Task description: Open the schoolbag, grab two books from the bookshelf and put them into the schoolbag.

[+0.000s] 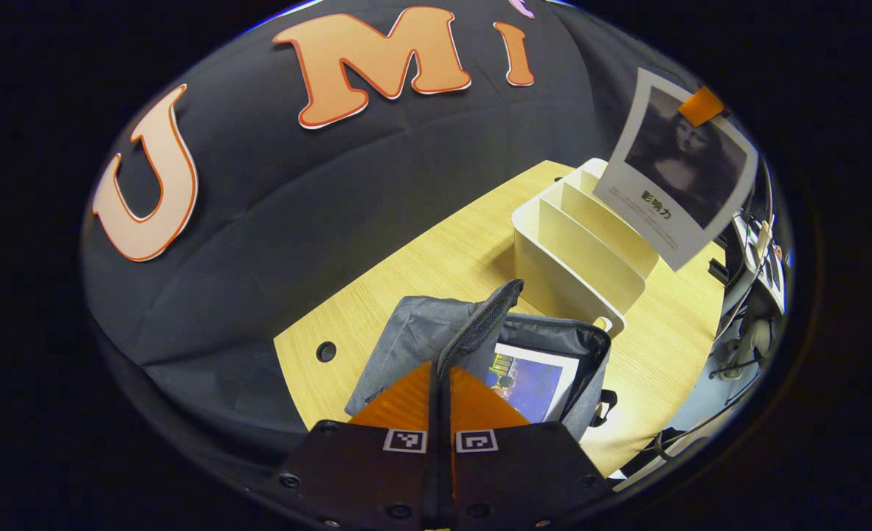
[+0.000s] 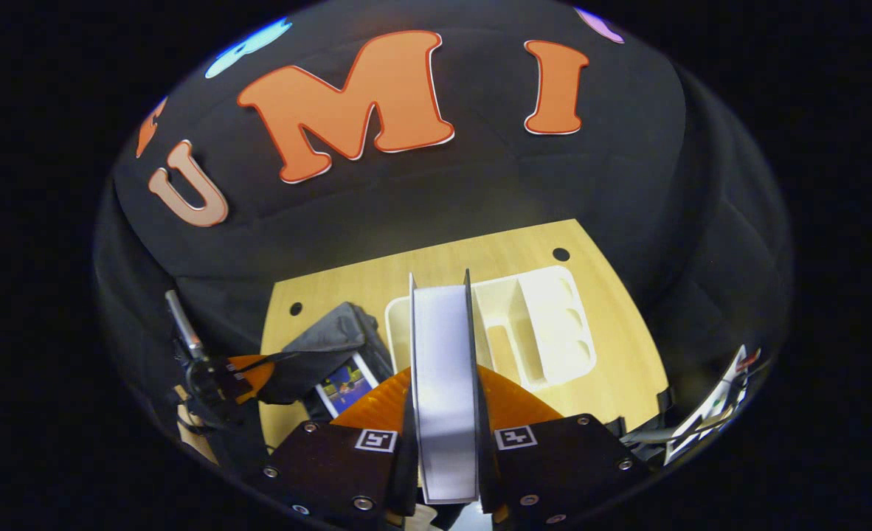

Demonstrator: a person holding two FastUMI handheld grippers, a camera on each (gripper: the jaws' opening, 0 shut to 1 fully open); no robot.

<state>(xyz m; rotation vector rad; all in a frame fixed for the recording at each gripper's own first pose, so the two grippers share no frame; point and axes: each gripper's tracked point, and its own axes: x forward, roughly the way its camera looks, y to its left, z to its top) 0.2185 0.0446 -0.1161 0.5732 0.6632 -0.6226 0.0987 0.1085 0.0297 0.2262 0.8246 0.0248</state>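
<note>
right gripper [image 2: 443, 413]: clamped on second book [image 2: 443, 369].
left gripper [image 1: 441, 391]: pinching schoolbag [image 1: 554, 346] flap open.
step: lower book spine-first, left of claw, beside first book [image 1: 532, 383].

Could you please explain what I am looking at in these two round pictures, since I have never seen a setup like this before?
A person holds a two-finger gripper in each hand, and a fisheye camera rides on each one, looking along its fingers. In the left gripper view, the left gripper is shut on the flap of the grey schoolbag, holding it open; one book already lies inside. In the right gripper view, the right gripper clamps a second book on edge, raised above the table; that book also shows in the left gripper view, up in the air. On the wooden table stands a white bookshelf with dividers, its slots bare where they show. The left gripper shows farther off in the right gripper view.
</note>
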